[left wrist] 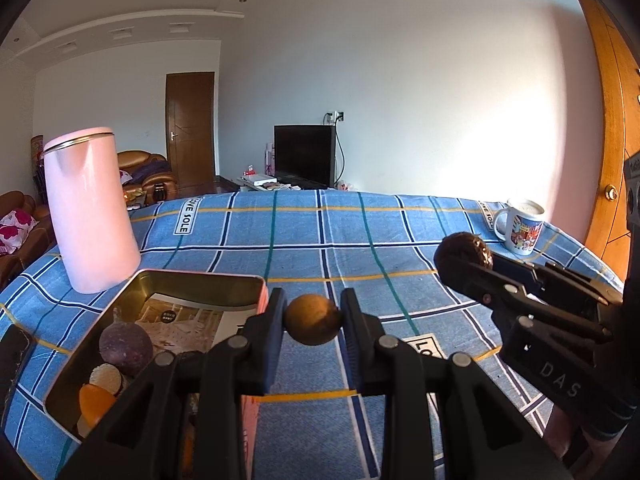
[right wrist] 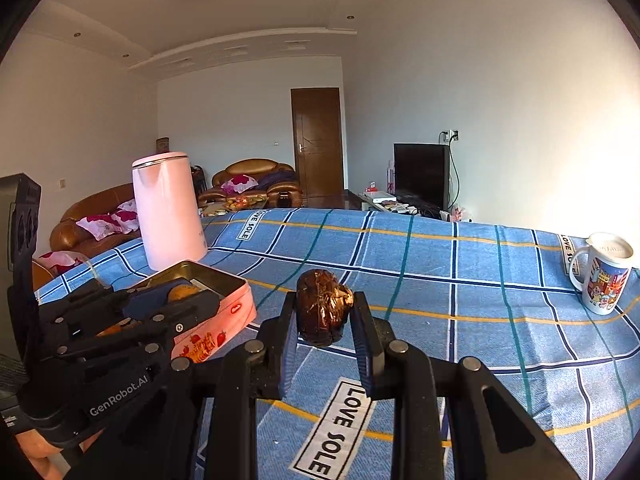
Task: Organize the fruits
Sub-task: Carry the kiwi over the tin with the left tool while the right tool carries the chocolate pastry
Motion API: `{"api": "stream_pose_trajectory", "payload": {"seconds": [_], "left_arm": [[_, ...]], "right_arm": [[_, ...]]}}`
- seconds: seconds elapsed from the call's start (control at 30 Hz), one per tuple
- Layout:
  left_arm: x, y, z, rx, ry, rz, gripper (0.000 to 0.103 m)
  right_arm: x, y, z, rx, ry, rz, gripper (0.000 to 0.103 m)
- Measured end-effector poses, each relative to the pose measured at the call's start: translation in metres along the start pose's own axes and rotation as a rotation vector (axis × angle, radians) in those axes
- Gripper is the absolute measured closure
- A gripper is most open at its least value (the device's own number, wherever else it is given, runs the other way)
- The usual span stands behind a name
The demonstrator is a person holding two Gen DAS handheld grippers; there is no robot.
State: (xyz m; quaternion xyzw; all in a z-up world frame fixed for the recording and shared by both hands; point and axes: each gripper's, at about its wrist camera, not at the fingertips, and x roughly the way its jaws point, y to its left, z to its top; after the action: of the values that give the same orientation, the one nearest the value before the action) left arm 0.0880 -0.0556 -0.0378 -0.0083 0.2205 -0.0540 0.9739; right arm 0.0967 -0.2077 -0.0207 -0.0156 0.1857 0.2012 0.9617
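Note:
My left gripper (left wrist: pixel 314 318) is shut on a small round brown fruit (left wrist: pixel 313 319), held just right of an open pink tin (left wrist: pixel 200 280). The tin holds a dark purple fruit (left wrist: pixel 125 346), an orange piece (left wrist: pixel 95 402) and a pale round piece (left wrist: pixel 105 377). My right gripper (right wrist: pixel 325 318) is shut on a dark brown, shiny, rough fruit (right wrist: pixel 323 308), lifted above the blue plaid cloth (right wrist: pixel 460 272). In the left wrist view the right gripper (left wrist: pixel 466 258) with its fruit (left wrist: pixel 464 250) is at the right. In the right wrist view the left gripper (right wrist: pixel 184 294) hangs over the tin (right wrist: pixel 224 312).
A tall pink kettle (left wrist: pixel 90 212) stands behind the tin at the left. A printed mug (left wrist: pixel 520 226) stands at the table's far right corner. Beyond the table are sofas, a TV and a door.

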Motion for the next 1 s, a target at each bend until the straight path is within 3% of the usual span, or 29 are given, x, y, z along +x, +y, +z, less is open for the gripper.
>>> {"api": "stream_pose_trajectory", "payload": {"seconds": [1.0], "left_arm": [[-0.034,0.078,0.001,-0.083,-0.034,0.1,0.074]], "right_arm": [[0.023,0.08,0.026,-0.098,-0.002,0.125,0.076]]}}
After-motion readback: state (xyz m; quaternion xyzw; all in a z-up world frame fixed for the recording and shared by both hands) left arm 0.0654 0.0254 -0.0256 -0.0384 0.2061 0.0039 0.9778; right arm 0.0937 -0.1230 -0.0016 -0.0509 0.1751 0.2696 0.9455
